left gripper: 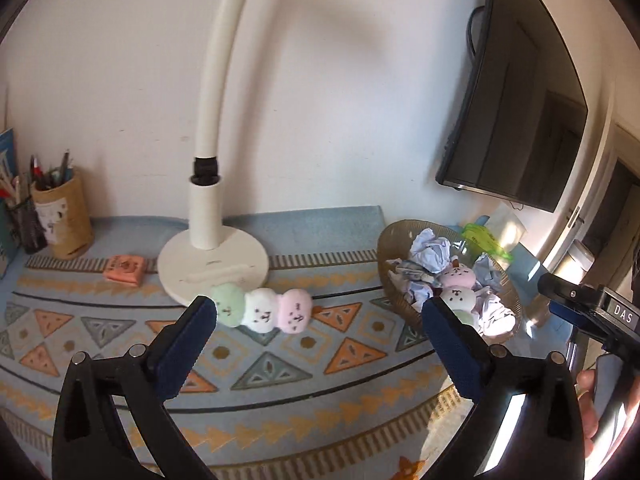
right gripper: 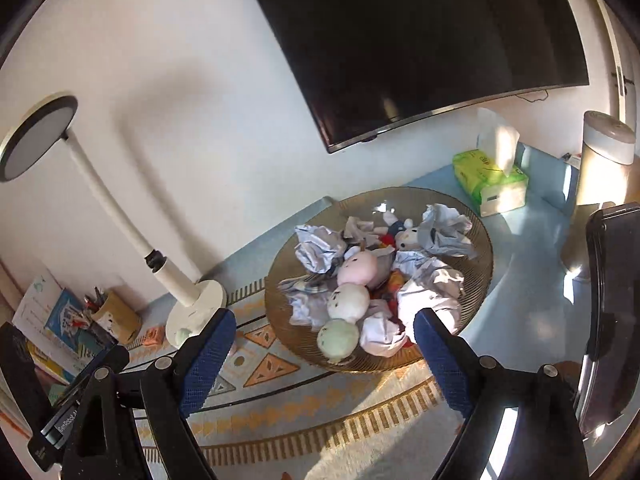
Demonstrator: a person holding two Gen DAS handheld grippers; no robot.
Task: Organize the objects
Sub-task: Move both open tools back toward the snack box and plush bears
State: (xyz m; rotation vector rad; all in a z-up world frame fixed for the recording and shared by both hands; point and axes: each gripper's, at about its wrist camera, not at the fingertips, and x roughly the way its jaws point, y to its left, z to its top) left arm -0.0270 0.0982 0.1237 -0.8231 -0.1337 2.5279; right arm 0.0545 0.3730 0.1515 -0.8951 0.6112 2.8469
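A plush skewer of three balls, green, white and pink, lies on the patterned mat in front of the lamp base. My left gripper is open just short of it, with nothing between its blue pads. A brown wire basket holds a second plush skewer, crumpled paper balls and a small white plush. The basket also shows in the left wrist view. My right gripper is open and empty at the basket's near rim.
A white desk lamp stands behind the loose skewer. A pink eraser-like block and pen holders sit at the left. A green tissue pack and a white cylinder stand right of the basket. A dark monitor hangs on the wall.
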